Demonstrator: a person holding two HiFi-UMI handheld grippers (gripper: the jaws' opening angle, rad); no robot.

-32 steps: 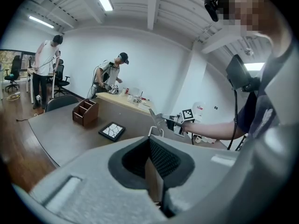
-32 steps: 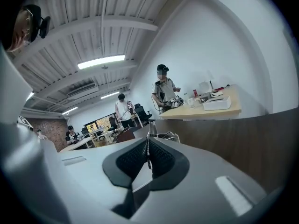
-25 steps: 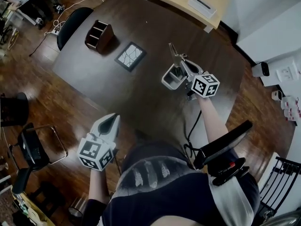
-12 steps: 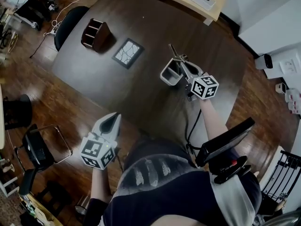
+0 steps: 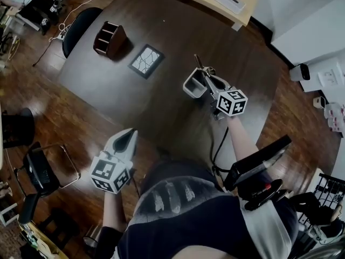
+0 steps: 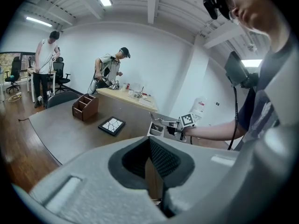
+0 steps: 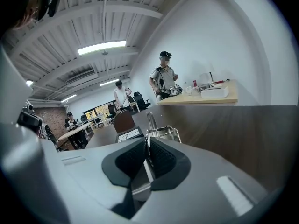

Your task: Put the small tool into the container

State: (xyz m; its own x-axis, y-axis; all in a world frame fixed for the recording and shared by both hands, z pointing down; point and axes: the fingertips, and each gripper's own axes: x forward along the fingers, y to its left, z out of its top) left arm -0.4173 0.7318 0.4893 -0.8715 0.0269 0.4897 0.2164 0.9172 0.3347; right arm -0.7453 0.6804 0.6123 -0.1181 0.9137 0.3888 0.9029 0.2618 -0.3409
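A thin metal small tool (image 5: 199,62) sticks up at a slant out of my right gripper (image 5: 209,76), right over the white container (image 5: 193,86) on the dark table (image 5: 161,107). In the right gripper view the tool (image 7: 150,119) runs forward from between the pads (image 7: 161,158), above the container's rim (image 7: 164,130). The right gripper (image 7: 147,146) has its jaws opening, with the tool still pinched between them. My left gripper (image 5: 131,133) hangs low off the table's near edge, shut and empty, as the left gripper view (image 6: 149,146) also shows.
A brown wooden organizer (image 5: 109,38) and a dark framed tile (image 5: 146,61) lie at the table's far left. A black chair (image 5: 81,23) stands beyond them. A light desk (image 5: 215,4) with a white box lies at the back. Two people (image 6: 110,71) stand far off.
The right gripper has sunk a little toward the container with the tool. The left gripper has stayed where it was.
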